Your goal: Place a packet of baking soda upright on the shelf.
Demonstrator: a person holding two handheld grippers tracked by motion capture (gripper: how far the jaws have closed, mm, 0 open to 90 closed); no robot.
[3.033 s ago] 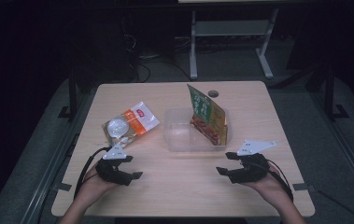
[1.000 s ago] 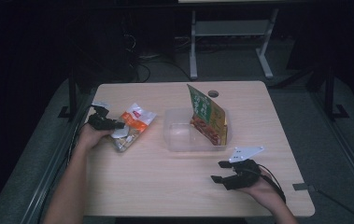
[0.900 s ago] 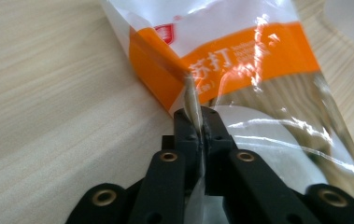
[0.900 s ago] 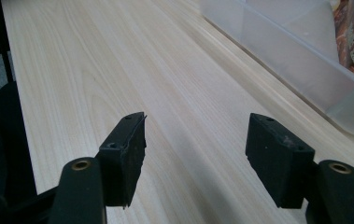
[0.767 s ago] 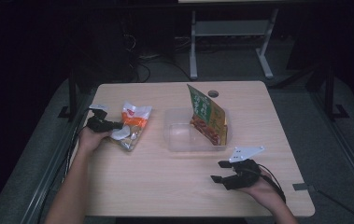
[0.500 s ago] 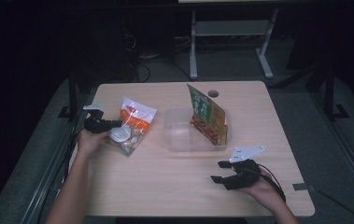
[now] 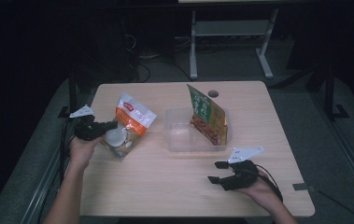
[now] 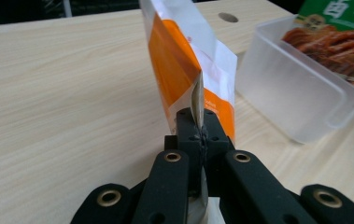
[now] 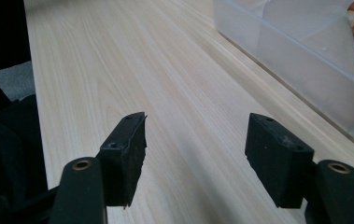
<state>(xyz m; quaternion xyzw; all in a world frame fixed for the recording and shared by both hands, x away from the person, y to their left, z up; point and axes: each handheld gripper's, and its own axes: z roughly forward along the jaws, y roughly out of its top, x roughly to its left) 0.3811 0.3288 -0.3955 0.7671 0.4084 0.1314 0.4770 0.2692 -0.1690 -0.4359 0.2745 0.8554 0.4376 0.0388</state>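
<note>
My left gripper [image 7: 109, 127] is shut on the edge of an orange and white snack bag [image 7: 131, 122], which hangs tilted above the left part of the wooden table [image 7: 165, 186]. Seen along the left gripper's jaws, the bag [image 8: 188, 70] stands on edge with its thin seam pinched in the left gripper [image 8: 201, 135]. Near the table's front right my right gripper [image 7: 213, 172] rests open. Between its fingertips the right gripper [image 9: 195, 144] has only bare wood.
A clear plastic tub [image 7: 173, 137] stands mid-table with a green snack bag [image 7: 207, 114] leaning inside it. The tub's wall [image 9: 296, 60] runs close by the right gripper; the tub [image 8: 296, 102] lies right of the held bag. A cable hole [image 7: 213, 94] is at the back.
The left gripper reached the orange bag, closed on its edge and lifted it off the table, so the bag now hangs tilted. The right hand has kept still.
</note>
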